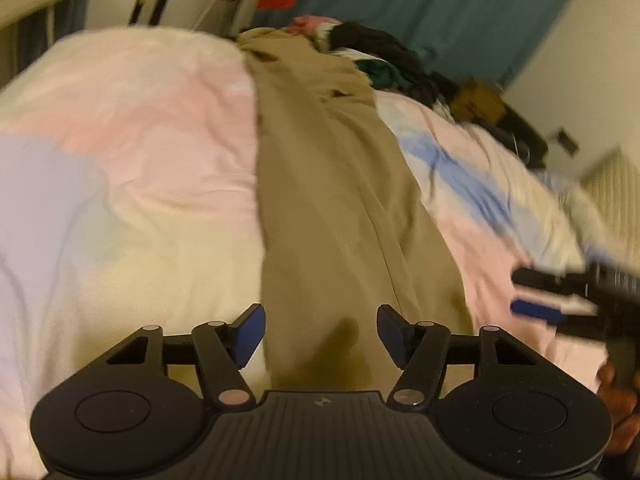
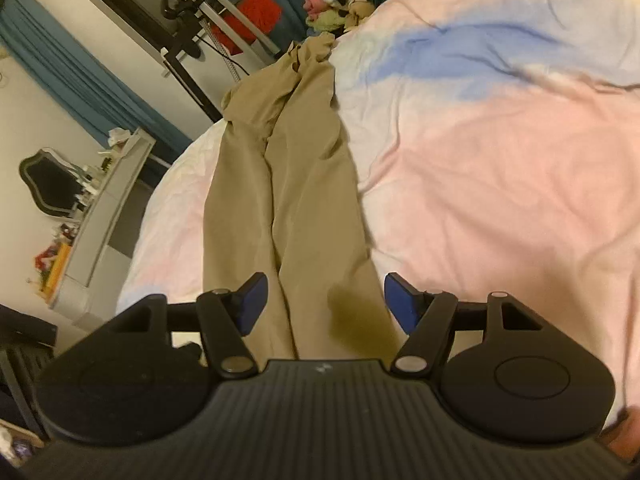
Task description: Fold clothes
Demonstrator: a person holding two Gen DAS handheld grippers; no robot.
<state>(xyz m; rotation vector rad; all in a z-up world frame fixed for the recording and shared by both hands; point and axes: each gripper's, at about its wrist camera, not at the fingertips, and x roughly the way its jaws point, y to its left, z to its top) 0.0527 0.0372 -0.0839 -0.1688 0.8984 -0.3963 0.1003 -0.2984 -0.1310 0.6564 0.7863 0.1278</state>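
These khaki trousers (image 2: 288,184) are soft, light cloth, so I judge they will sag and drag rather than hold a line. They want two grips together, one at each outer corner of the hem end nearest me, or the legs will slide apart. The weave looks smooth, maybe a little slippery, so pinch well in from the edge.

My left gripper (image 1: 320,334) has its blue pads spread with nothing pinched, the near end of the trousers lying below the gap. My right gripper (image 2: 325,304) is spread too and empty, straddling the same end. In the left view it also shows at the right edge, off the cloth over the duvet (image 1: 132,128).

The trousers run up the centre of both frames, legs side by side and lying close, waist rumpled at the top against a heap of mixed clothes (image 1: 372,52). A darker blotch (image 2: 356,316) sits near the hem. Whether it's a stain or a shadow, I cannot tell.
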